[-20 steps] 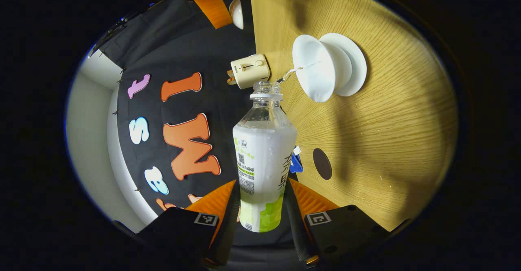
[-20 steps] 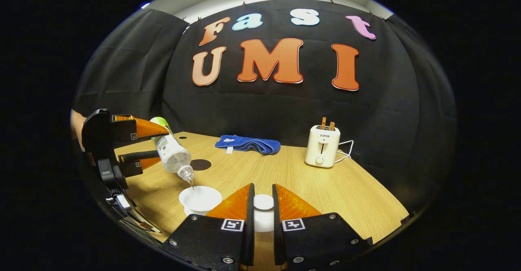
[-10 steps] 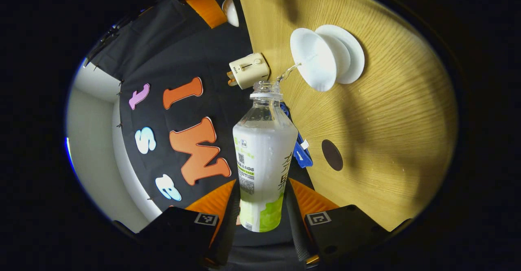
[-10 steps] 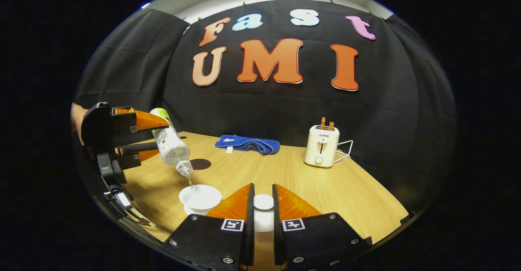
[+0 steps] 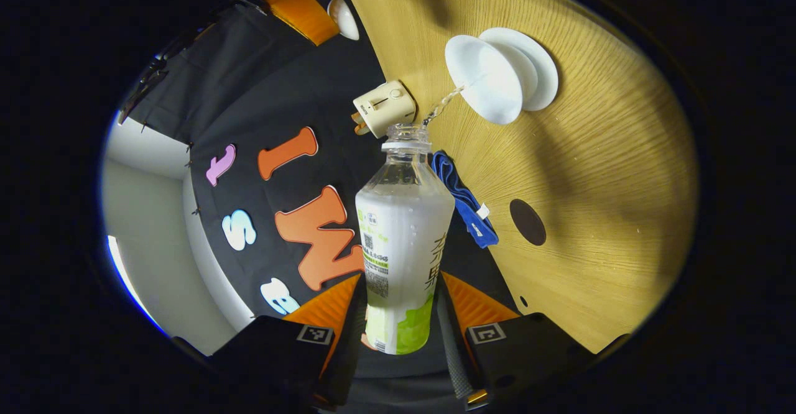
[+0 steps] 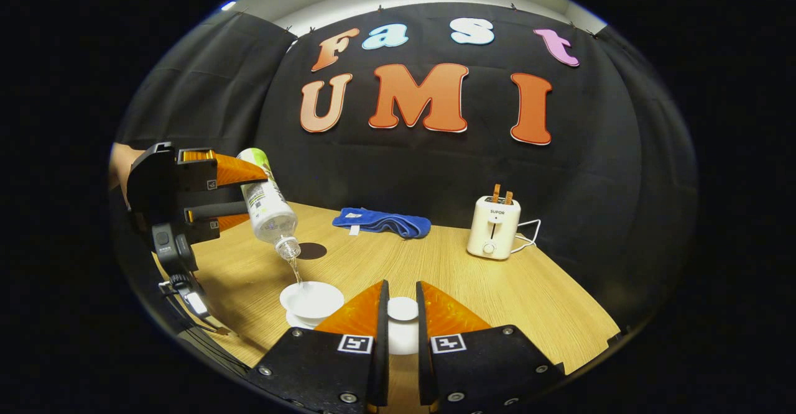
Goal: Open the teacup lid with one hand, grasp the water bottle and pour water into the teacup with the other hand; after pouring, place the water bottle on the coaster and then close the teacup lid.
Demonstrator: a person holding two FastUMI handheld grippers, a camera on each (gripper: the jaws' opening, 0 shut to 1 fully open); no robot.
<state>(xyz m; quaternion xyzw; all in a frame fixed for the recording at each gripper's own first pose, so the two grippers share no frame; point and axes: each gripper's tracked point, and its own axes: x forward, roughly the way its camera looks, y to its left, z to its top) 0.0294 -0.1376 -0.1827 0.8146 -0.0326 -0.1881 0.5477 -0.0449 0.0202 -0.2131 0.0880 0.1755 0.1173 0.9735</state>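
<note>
In the left gripper view the left gripper (image 5: 401, 305) pinches the water bottle (image 5: 404, 240) by its lower body, a finger pressed on each side; the bottle is uncapped and tipped mouth-down, and a thin stream of water (image 5: 443, 104) runs from its neck into the white teacup (image 5: 482, 87), which sits on its white saucer (image 5: 540, 66) on the wooden table (image 5: 591, 184); the dark round coaster (image 5: 527, 222) lies bare on the table, apart from the cup, with a folded blue towel (image 5: 463, 199) near the table's far edge and a cream toaster (image 5: 384, 107) further along.

In the right gripper view the right gripper (image 6: 399, 314) is pressed onto the white teacup lid (image 6: 402, 309), a finger against each side of it, and holds the lid off the cup, just to the right of the teacup (image 6: 311, 299); the left gripper (image 6: 205, 199) shows at the left with a bit of the hand that holds it behind, and it carries the water bottle (image 6: 268, 206) tilted above the cup, the stream of water (image 6: 295, 271) landing inside the rim; the coaster (image 6: 311, 251) lies just behind the bottle's mouth, the blue towel (image 6: 380, 221) is beyond it by the back wall, and the toaster (image 6: 493, 229) stands at the right with two slices poking up and its cord trailing behind.
</note>
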